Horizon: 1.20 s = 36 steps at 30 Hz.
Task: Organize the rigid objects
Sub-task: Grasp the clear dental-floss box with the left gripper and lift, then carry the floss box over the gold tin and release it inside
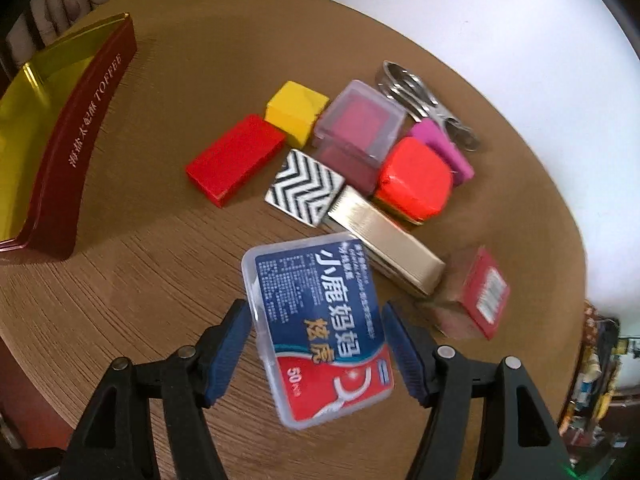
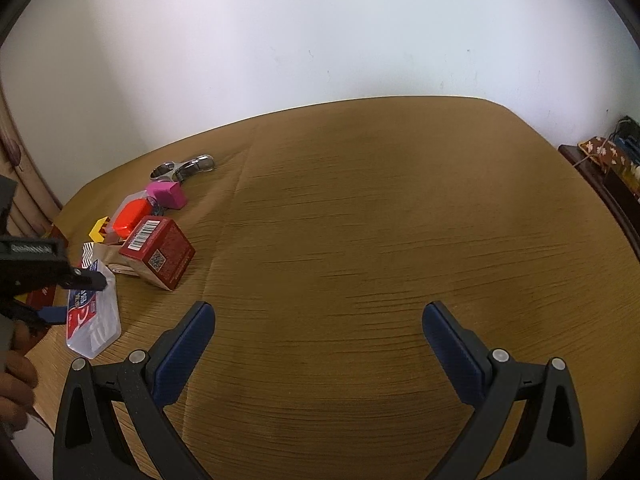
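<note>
My left gripper (image 1: 318,350) had its fingers spread around the floss box (image 1: 318,330), its long axis running between them; whether they touched it I couldn't tell. The tin (image 1: 76,148) lay far left on the bench (image 1: 160,240). My right gripper (image 2: 318,354) hung open, empty.

both wrist views near table (image 2: 360,220), sharing clutter
</note>
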Each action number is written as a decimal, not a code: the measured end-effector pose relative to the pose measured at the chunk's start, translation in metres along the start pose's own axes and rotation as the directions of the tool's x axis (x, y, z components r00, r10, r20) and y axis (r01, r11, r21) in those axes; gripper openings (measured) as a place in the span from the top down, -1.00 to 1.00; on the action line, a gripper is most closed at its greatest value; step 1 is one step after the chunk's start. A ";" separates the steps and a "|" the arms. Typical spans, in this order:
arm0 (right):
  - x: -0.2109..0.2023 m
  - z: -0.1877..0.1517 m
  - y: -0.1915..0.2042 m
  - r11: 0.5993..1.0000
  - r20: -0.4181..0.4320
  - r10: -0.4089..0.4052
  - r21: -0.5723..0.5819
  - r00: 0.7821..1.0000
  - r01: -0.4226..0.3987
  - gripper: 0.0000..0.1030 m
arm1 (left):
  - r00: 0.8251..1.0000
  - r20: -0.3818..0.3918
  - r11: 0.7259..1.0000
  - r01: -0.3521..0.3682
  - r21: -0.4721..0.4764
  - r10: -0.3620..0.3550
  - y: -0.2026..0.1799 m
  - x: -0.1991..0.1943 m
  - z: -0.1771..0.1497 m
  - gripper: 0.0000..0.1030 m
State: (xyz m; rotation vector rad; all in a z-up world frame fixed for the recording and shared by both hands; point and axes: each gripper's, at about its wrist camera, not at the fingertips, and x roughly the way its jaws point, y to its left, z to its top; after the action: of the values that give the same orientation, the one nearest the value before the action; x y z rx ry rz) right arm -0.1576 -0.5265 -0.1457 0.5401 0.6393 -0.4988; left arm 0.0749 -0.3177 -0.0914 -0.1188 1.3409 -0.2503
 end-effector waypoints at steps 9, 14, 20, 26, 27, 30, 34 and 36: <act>0.007 -0.003 -0.002 1.000 -0.024 0.011 0.007 1.000 -0.011 -1.00 | 0.996 0.041 0.988 -0.083 0.133 0.078 -0.017 0.005 -0.016 -0.28; 0.009 -0.003 -0.003 1.000 -0.030 0.012 0.026 0.999 -0.011 -1.00 | 0.995 0.084 0.974 -0.066 0.215 0.049 -0.024 0.005 -0.027 -0.26; 0.010 -0.003 -0.003 0.999 -0.032 0.009 0.033 0.999 -0.008 -1.00 | 0.987 0.159 0.954 -0.079 0.288 0.034 -0.005 -0.032 -0.054 -0.26; 0.009 -0.004 0.006 1.000 -0.023 -0.019 -0.006 1.000 0.019 -1.00 | 0.967 0.253 0.945 -0.109 0.309 0.029 0.019 -0.082 -0.053 -0.26; 0.009 -0.004 0.007 1.000 -0.022 -0.025 -0.013 0.999 0.024 -1.00 | 0.965 0.262 0.946 -0.109 0.304 0.027 0.023 -0.089 -0.053 -0.26; 0.010 -0.004 0.009 0.999 -0.024 -0.035 -0.023 0.999 0.034 -1.00 | 0.950 0.308 0.944 -0.139 0.298 0.042 0.050 -0.115 -0.038 -0.26; 0.011 -0.005 0.010 0.999 -0.028 -0.042 -0.027 0.999 0.042 -1.00 | 0.923 0.366 0.947 -0.216 0.239 0.119 0.089 -0.134 0.001 -0.26; 0.012 -0.005 0.011 0.998 -0.030 -0.047 -0.033 0.998 0.046 -1.00 | 0.917 0.371 0.950 -0.234 0.205 0.146 0.113 -0.137 0.022 -0.26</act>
State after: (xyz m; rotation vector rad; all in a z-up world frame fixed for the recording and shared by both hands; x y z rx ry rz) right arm -0.1449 -0.5185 -0.1532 0.5045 0.6896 -0.5236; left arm 0.0803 -0.1756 0.0173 0.1713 0.9458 -0.2148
